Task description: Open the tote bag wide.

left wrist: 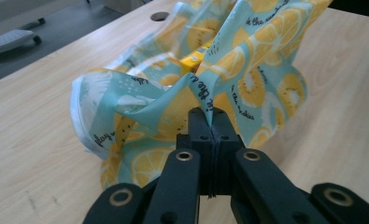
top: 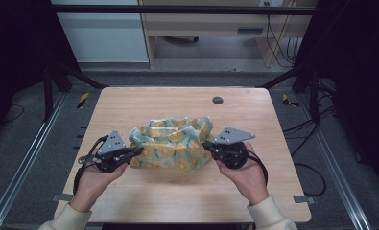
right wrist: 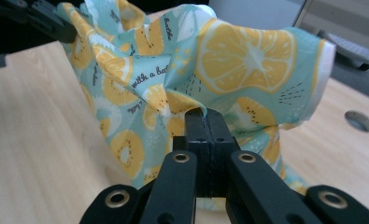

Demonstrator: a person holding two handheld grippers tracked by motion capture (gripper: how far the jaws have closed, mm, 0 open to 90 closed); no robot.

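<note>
A teal cloth (top: 172, 143) printed with lemon and kiwi slices lies bunched up in the middle of the wooden table (top: 177, 196). My left gripper (top: 138, 151) is at the cloth's left side, my right gripper (top: 207, 145) at its right side. In the left gripper view the jaws of my left gripper (left wrist: 212, 122) are shut on a fold of the cloth (left wrist: 247, 74), and something yellow (left wrist: 194, 58) peeks out from inside the folds. The right gripper view has my right gripper (right wrist: 204, 122) shut on another fold of the cloth (right wrist: 247, 60). The left gripper (right wrist: 56, 25) shows behind it.
A round cable hole (top: 218, 100) sits near the table's far edge. Black frame bars run around the table, and cables (top: 302, 129) lie on the floor to the right. Bare tabletop lies in front of the cloth and beyond it.
</note>
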